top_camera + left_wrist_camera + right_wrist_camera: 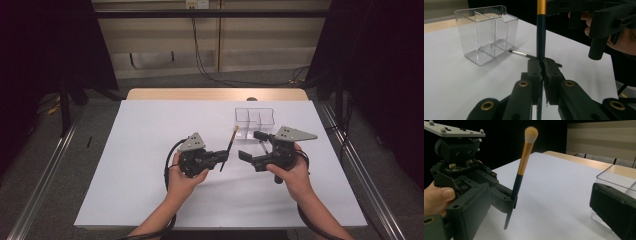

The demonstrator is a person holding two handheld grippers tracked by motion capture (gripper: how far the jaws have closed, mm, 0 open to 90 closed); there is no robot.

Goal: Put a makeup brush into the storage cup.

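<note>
Brush (520, 176) number one is up off the desk (150, 150), pinched upright in our left tool (223, 156), while our right tool (254, 146) stands spread and bare, so the clear organizer (254, 121) holds nothing and a thin brush (520, 53) lies beside it.

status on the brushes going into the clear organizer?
Done: nothing is in the clear organizer yet. In hand: the left claw is shut on the makeup brush, held upright, bristles up. The right claw is open beside it. Left: that brush and the thin brush lying on the table by the organizer.
</note>
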